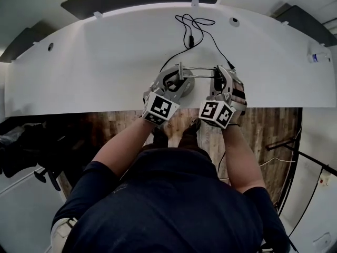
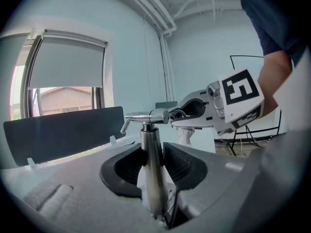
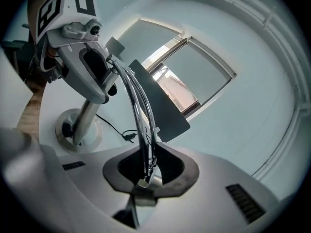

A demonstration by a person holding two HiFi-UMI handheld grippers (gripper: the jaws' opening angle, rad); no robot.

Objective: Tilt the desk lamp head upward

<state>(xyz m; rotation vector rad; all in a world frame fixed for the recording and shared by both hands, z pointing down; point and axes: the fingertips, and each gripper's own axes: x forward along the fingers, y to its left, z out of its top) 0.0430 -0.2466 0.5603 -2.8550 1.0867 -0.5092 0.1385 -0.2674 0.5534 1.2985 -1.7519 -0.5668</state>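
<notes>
The desk lamp (image 1: 185,78) stands on the smooth white counter (image 1: 105,62), near its front edge, directly in front of you. Its round base (image 3: 92,135) and upright cylindrical post (image 2: 151,178) are polished metal. The arm (image 3: 137,106) is made of thin, bright chrome rods, and a black cable (image 1: 196,28) trails behind. Your left tongs (image 2: 153,152) stand wide, with their ribbed dark pads pressed on the post. Your right tongs (image 3: 147,168) are nearly together, pinching the arm's far end.
</notes>
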